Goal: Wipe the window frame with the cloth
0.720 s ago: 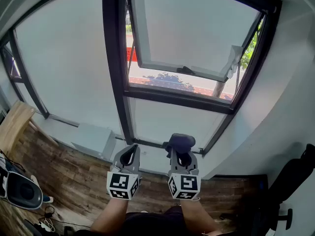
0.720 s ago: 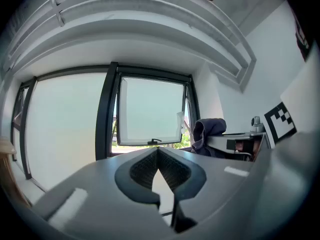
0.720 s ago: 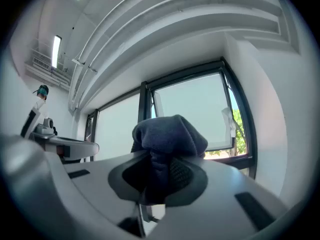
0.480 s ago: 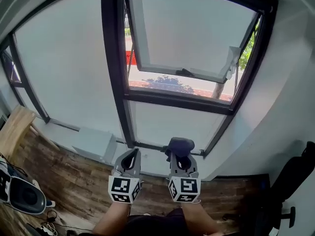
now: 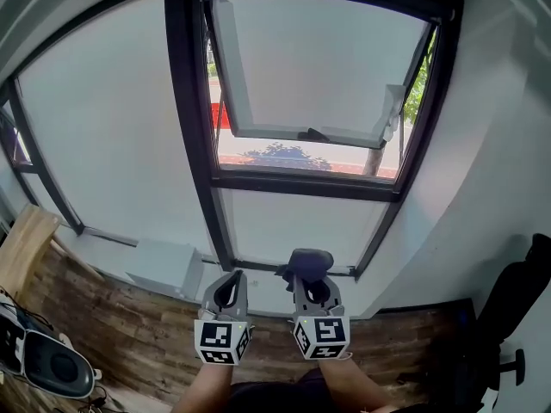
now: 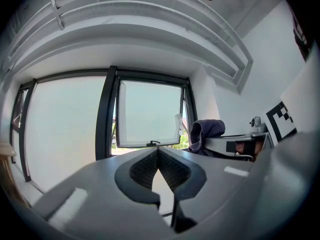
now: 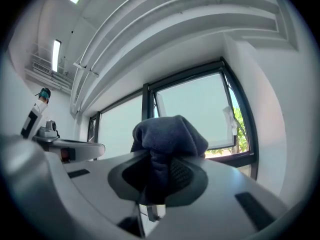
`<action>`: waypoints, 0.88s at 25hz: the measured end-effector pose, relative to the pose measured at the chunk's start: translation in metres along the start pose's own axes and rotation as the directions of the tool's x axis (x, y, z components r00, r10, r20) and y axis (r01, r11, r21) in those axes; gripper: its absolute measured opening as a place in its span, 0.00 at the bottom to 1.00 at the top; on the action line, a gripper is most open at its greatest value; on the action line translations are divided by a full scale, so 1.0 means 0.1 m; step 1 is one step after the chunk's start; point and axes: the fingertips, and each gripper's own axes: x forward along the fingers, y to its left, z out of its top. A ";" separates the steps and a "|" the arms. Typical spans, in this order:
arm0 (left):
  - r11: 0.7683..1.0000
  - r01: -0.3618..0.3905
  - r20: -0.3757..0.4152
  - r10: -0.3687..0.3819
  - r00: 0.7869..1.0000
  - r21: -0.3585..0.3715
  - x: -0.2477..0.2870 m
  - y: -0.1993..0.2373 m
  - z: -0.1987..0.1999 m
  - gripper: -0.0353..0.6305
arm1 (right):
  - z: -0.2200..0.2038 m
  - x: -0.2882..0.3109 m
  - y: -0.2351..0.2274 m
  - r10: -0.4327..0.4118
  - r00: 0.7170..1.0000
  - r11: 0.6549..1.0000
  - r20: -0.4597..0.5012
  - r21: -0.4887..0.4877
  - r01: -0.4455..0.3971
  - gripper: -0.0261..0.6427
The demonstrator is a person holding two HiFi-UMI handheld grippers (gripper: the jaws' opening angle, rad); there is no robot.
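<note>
Right gripper [image 5: 311, 282] clamped on dark blue bunched fleece cloth [image 7: 168, 133]; wad bulged above jaw tips. Left gripper [image 5: 230, 285] empty, tips pressed together, just left of right gripper. Both sat near and low, well apart from black metal window frame [image 5: 303, 185] far ahead. White sash [image 5: 258, 132] swung outward. Wiping apparently not begun. To do well: lift cloth to frame's horizontal bar, press wad flat, drag one way along bar, steer clear of black sash handle [image 5: 312, 134].
</note>
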 end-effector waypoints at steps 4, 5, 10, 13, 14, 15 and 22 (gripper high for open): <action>1.000 0.016 -0.011 -0.016 1.000 -0.014 -0.04 -0.05 -0.05 0.06 | 0.01 -0.05 0.05 -0.006 1.000 1.000 -0.002 -0.001 0.006 0.14; 1.000 0.019 -0.013 -0.020 1.000 -0.019 -0.04 -0.06 -0.07 0.06 | 0.00 -0.07 0.05 -0.007 1.000 1.000 -0.005 -0.003 0.007 0.14; 0.999 0.022 -0.036 -0.024 0.999 -0.038 0.00 -0.07 -0.14 0.06 | -0.09 -0.09 0.07 0.010 0.999 1.000 -0.038 -0.003 -0.010 0.14; 0.999 0.027 -0.047 -0.029 0.998 -0.047 0.06 -0.10 -0.19 0.06 | -0.11 -0.04 0.04 0.021 0.999 1.000 -0.042 0.002 -0.021 0.14; 0.998 0.030 -0.051 -0.033 0.998 -0.047 0.10 -0.12 -0.21 0.06 | -0.11 0.00 0.02 0.022 0.999 1.000 -0.042 0.006 -0.022 0.14; 0.998 0.034 -0.054 -0.036 0.998 -0.045 0.13 -0.12 -0.22 0.06 | -0.12 0.04 0.00 0.023 0.999 1.000 -0.041 0.011 -0.022 0.14; 1.000 0.010 -0.050 -0.010 0.999 -0.016 0.46 0.09 -0.19 0.06 | -0.16 0.45 -0.10 0.037 0.999 0.999 -0.039 0.032 -0.036 0.14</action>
